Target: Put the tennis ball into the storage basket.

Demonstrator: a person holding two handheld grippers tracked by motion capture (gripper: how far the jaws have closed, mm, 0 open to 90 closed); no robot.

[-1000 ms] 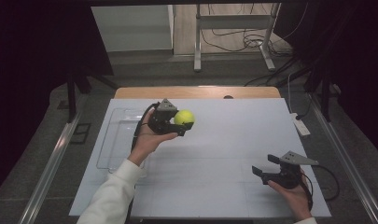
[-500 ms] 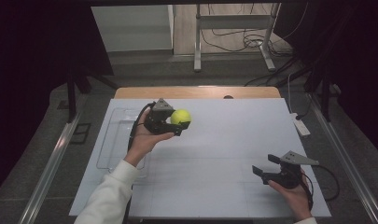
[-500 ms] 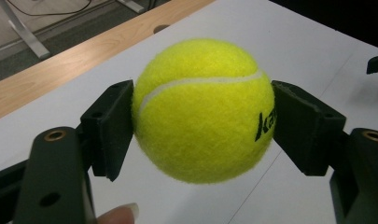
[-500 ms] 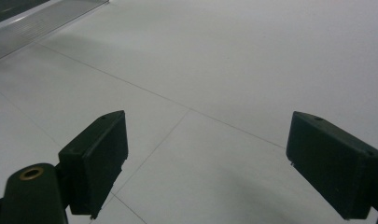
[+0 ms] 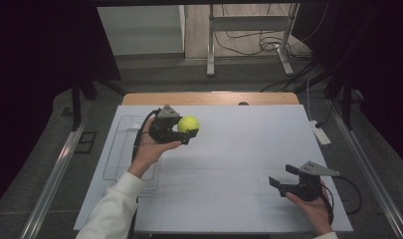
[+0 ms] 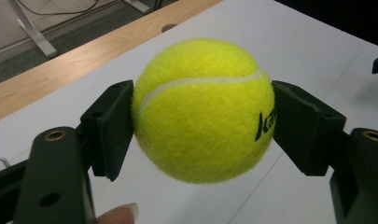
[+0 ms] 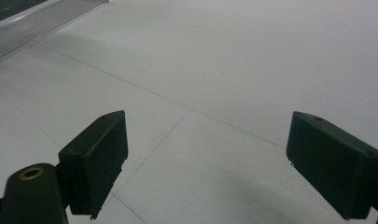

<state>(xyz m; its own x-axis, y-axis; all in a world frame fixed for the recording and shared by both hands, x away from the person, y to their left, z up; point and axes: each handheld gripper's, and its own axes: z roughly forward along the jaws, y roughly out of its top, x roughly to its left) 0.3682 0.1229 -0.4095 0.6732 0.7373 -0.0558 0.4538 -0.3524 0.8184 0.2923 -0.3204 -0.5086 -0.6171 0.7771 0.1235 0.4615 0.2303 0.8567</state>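
A yellow-green tennis ball [image 5: 188,124] is held above the white table [image 5: 249,149] at its far left. My left gripper [image 5: 186,130] is shut on it, both black pads pressing its sides. In the left gripper view the tennis ball [image 6: 203,109] sits between the pads [image 6: 113,121], with black lettering at its right side. My right gripper [image 5: 284,175] rests low near the table's front right, open, its jaws pointing left. In the right gripper view my right gripper [image 7: 205,163] has only bare white tabletop between its fingers.
A clear plastic tray [image 5: 120,149] lies on the table's left edge, under the left forearm. A wooden strip [image 5: 209,98] runs along the far edge. A small white device [image 5: 321,133] lies at the right edge. Metal rails flank the table.
The left gripper, still holding the ball, has drifted slightly left and away from the person. The right gripper has not moved.
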